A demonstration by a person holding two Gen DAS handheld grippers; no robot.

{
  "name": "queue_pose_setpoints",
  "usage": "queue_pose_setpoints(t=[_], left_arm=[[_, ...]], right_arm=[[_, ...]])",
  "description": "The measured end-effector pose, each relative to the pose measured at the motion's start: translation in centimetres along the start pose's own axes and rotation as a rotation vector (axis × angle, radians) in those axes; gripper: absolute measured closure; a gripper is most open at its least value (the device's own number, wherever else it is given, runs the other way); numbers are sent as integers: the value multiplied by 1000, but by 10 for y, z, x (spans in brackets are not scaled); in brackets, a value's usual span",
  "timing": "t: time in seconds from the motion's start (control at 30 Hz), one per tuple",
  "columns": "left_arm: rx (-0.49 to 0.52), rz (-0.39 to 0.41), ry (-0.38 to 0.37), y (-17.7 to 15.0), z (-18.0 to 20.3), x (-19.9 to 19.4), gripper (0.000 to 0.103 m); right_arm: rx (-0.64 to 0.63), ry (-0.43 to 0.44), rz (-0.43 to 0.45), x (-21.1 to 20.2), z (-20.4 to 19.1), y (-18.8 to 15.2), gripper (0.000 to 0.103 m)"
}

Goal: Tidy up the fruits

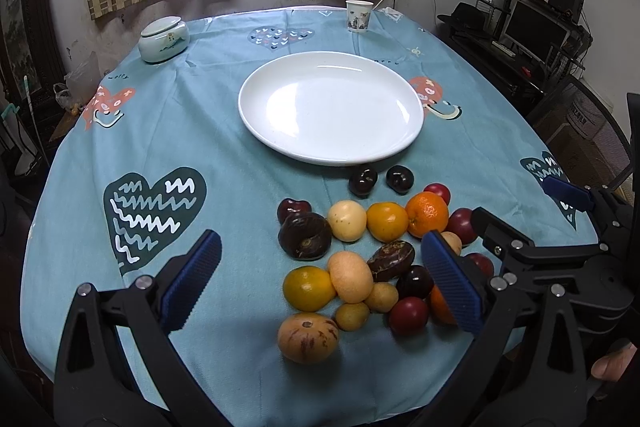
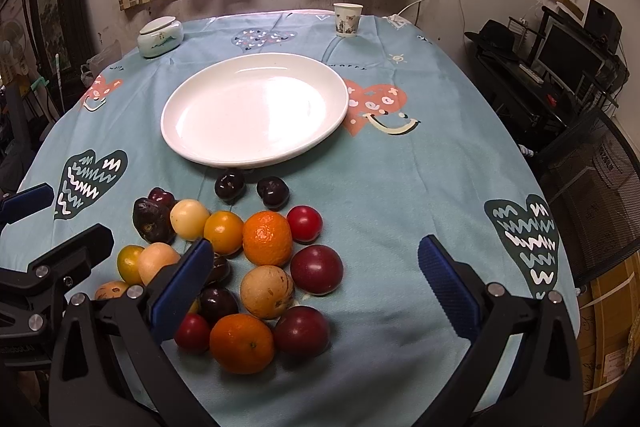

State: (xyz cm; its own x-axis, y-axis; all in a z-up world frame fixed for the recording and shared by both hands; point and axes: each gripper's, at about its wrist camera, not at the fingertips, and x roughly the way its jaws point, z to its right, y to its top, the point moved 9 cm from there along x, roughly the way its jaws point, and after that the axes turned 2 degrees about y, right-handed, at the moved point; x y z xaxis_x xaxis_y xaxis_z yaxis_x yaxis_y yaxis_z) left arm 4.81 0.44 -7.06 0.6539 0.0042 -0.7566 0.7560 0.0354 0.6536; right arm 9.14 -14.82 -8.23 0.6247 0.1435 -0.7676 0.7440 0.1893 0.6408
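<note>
Hovering above the blue tablecloth (image 1: 120, 155), the left gripper (image 1: 320, 283) has its blue-padded fingers (image 1: 192, 279) spread wide and holds nothing; the pile of fruit (image 1: 360, 259) lies on the cloth below, framed between them. The right gripper (image 2: 316, 287) is likewise spread wide and empty, its left finger in front of the heap and its right finger over bare cloth. Just beyond the fruit sits the white plate (image 2: 256, 155), two dark plums (image 2: 230, 185) close to its near rim.
</note>
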Motion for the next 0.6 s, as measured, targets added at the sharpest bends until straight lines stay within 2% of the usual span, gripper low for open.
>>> queue_pose_setpoints(t=[0.6], left_arm=[[0, -9, 0, -5, -3, 3, 2]], right_arm=[[1, 4, -23, 5, -4, -9, 1]])
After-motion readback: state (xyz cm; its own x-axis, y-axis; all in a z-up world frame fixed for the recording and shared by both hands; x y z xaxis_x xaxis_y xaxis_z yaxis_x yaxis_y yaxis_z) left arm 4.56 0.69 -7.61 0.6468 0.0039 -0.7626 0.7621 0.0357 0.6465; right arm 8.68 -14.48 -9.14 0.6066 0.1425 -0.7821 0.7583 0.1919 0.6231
